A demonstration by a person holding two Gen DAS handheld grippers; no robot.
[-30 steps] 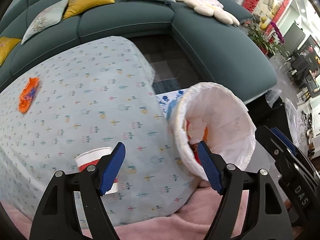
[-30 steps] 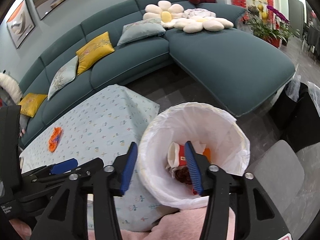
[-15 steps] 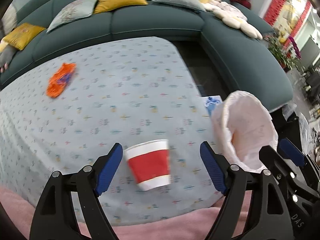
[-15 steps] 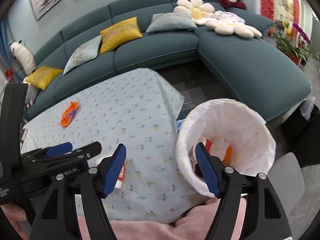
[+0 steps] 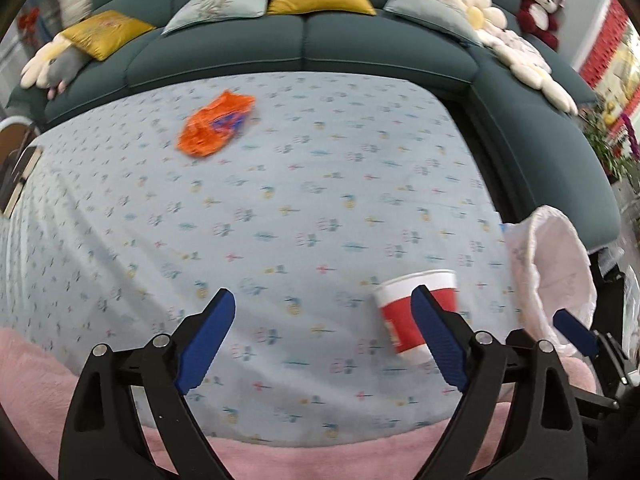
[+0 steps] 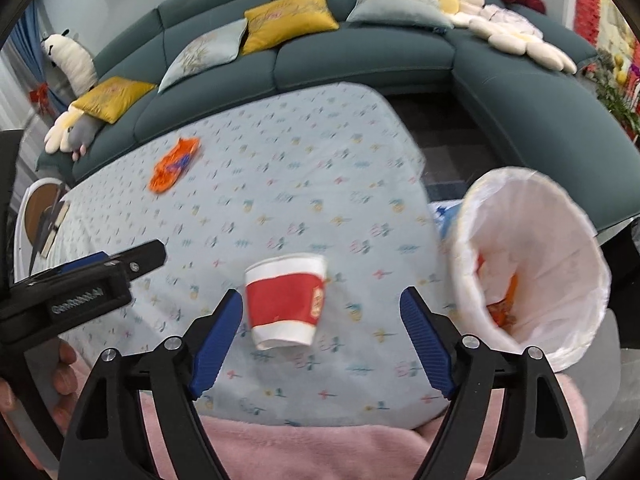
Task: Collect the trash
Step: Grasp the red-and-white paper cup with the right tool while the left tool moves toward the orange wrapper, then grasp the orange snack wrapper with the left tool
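A red and white paper cup stands on the patterned tablecloth near its front edge; it also shows in the left wrist view. My right gripper is open and empty, its jaws wide on either side of the cup, a little short of it. My left gripper is open and empty, left of the cup. An orange wrapper lies at the far left of the table, also in the right wrist view. A white-lined bin with trash inside stands off the table's right edge.
A teal L-shaped sofa with yellow and grey cushions wraps the far and right sides. A book lies at the table's left edge. Pink fabric lies along the near edge. The left gripper's body shows at left.
Both grippers swung left, away from the bin and over the table. The cup now lies between the right gripper's jaws and has shifted right in the left view. Both stay open.
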